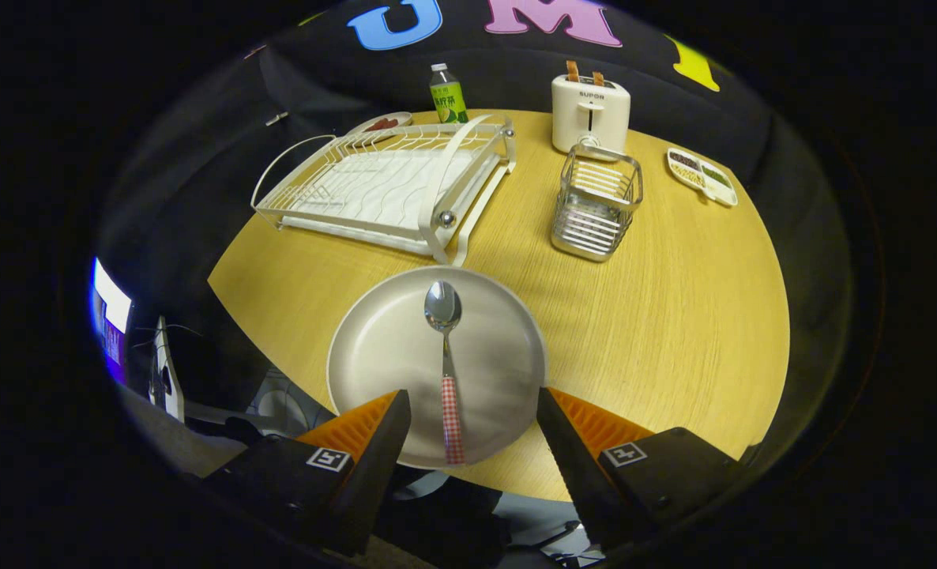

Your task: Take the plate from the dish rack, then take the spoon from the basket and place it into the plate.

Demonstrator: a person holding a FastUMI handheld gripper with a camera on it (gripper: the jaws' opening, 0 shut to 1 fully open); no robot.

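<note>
Spoon [444,359] lies in the plate [381,356], long axis running near to far, bowl far, handle between the fingers [385,431]. Gripper [472,431] stands wide, holding nothing. Judged complete; retreat straight back.

spoon [445,356] lying in plate [435,363], tongs [472,403] spread, seemingly gripping nothing

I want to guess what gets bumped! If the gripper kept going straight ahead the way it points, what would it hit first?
Probably the spoon, lying on the plate right between the open fingers of the gripper. Beyond it come the plate's far rim, then the dish rack. If the gripper rides above the plate, which I cannot tell, the rack could come first.
</note>
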